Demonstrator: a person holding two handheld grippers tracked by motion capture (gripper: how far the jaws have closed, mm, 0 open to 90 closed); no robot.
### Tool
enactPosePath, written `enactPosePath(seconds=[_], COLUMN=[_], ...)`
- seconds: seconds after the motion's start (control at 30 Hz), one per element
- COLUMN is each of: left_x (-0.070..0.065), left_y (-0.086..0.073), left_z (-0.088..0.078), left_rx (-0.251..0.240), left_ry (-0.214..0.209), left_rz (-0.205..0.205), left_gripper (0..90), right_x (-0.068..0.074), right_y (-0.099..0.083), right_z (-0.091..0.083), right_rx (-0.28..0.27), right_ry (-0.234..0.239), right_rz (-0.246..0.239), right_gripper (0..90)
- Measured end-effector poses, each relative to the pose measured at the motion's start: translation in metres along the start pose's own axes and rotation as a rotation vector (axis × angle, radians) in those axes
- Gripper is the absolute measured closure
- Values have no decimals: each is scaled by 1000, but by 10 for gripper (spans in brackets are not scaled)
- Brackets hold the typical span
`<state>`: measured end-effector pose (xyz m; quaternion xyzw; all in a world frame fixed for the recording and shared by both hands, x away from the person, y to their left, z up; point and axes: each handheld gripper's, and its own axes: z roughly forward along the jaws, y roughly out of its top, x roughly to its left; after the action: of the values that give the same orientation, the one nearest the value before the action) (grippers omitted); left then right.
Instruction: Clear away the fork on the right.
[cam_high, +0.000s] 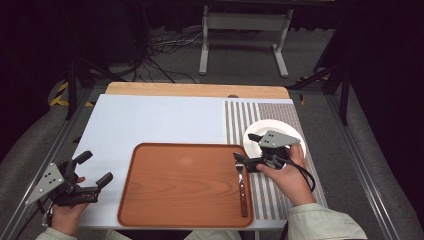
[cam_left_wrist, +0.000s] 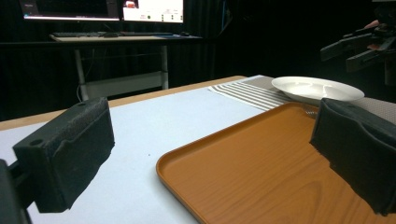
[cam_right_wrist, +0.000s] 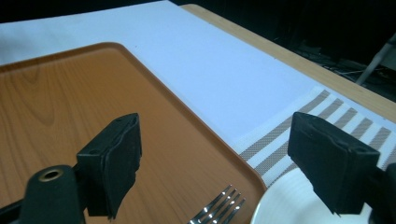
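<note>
The silver metal fork with a brown wooden handle (cam_high: 241, 182) lies lengthwise at the 3 o'clock edge of the rectangular orange wood-grain tray (cam_high: 185, 185), tines toward 12 o'clock. The right claw (cam_high: 245, 161) hovers just above the tines, jaws wide apart with nothing between them. At 2 o'clock from the fork, a round white plate (cam_high: 256, 134) rests on a grey-striped placemat (cam_high: 240, 117), just beside the tray. The left claw (cam_high: 95, 169) waits at the tray's 9 o'clock over the pale blue table (cam_high: 150, 120), spread wide and empty.
</note>
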<state>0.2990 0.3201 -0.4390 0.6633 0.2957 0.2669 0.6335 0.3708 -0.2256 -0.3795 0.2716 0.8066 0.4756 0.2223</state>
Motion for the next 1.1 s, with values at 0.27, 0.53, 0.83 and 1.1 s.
enactPosePath(seconds=[0.27,0.53,0.83,1.1], left_x=[0,0,1,1], left_y=[0,0,0,0], left_z=[0,0,-1,0], left_rx=[5,5,2,2], left_ry=[0,4,10,8], left_rz=[-2,-1,-5,-1], left_gripper=[3,3,3,3], right_x=[-5,-8,-11,-10], right_y=[-10,-26,-58,-80], right_z=[-21,-41,-59,-65], right_rx=[-77,-148,-204,-211], right_ry=[-18,-29,-46,-22], right_rz=[16,9,30,53], right_gripper=[181,180,178,179])
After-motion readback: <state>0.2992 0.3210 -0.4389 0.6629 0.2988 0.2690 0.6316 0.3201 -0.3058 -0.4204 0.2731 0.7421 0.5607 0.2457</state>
